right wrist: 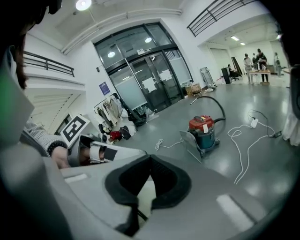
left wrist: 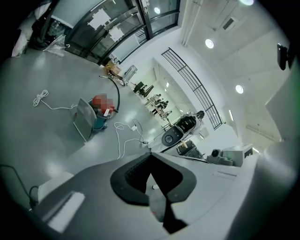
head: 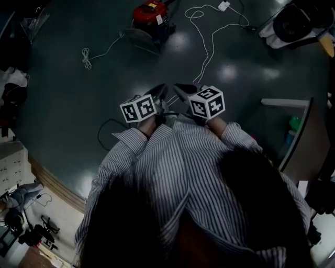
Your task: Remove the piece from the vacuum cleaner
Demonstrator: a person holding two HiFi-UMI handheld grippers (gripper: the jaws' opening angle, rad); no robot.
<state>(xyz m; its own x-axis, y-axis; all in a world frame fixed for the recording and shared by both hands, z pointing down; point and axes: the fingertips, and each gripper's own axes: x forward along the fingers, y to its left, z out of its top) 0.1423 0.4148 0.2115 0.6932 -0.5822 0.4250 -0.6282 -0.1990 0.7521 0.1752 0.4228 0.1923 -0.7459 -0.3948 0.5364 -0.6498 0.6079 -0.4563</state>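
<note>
The vacuum cleaner point(head: 152, 15) is a small canister with a red top and a teal body. It stands on the dark floor far ahead of me, also visible in the right gripper view point(right wrist: 204, 131) and the left gripper view point(left wrist: 100, 117). A flat grey panel point(right wrist: 191, 143) leans against its side. A black hose point(right wrist: 211, 101) arcs up from it. My left gripper point(head: 161, 89) and right gripper point(head: 180, 89) are held side by side in front of my chest, well short of the vacuum. Both are shut and hold nothing, as the left gripper point(left wrist: 150, 154) and right gripper point(right wrist: 150, 157) views show.
A long white cable point(head: 207, 42) snakes across the floor right of the vacuum. A small coiled cord point(head: 86, 55) lies to its left. A cabinet point(head: 298, 141) stands at my right. A black round machine point(head: 293, 21) sits at the far right. People point(right wrist: 255, 58) stand far off.
</note>
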